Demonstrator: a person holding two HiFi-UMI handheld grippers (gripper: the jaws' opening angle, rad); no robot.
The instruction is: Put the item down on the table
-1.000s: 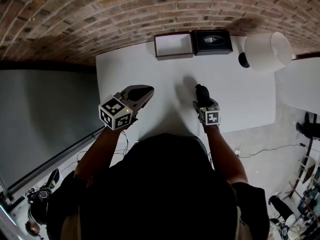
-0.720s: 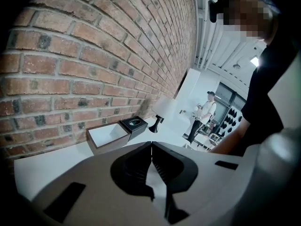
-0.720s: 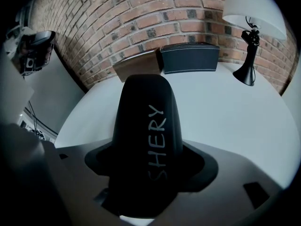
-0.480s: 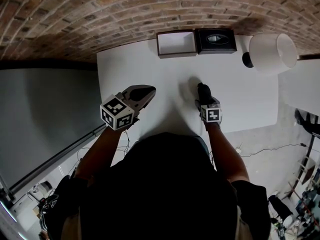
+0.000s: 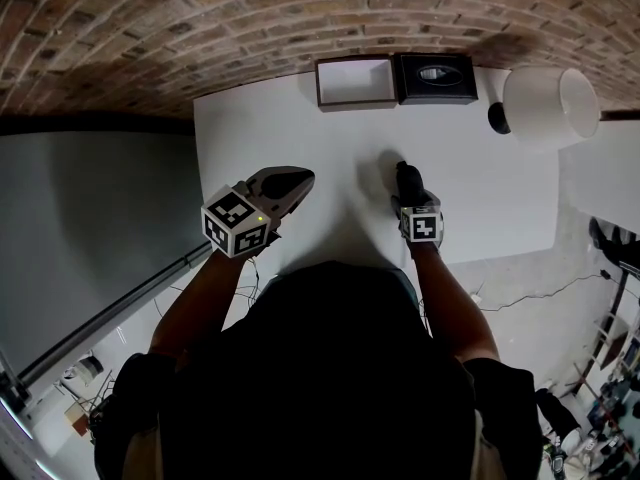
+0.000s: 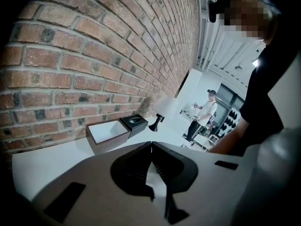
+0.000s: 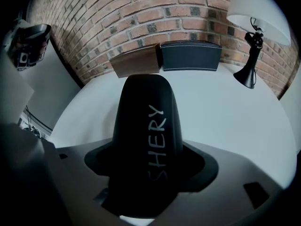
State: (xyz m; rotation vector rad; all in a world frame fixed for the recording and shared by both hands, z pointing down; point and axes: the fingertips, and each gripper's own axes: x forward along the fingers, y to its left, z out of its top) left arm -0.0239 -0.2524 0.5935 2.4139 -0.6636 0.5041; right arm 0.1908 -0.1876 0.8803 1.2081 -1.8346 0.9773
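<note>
One risk: R claw (image 5: pixel 406 182) grips matte black tapered item (image 7: pixel 148 126); releasing above white surface (image 5: pixel 490 188) = could topple. L claw (image 6: pixel 150 147) closed, empty.

L gripper (image 5: pixel 298 178) closed, R gripper (image 5: pixel 407 188) clamped

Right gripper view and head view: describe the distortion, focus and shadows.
Right gripper view: fisheye bows the brick wall into an arc, corners go black, and the close black item looks soft and dim. Head view: the bricks bow likewise, and the item throws a soft shadow on the white table.
</note>
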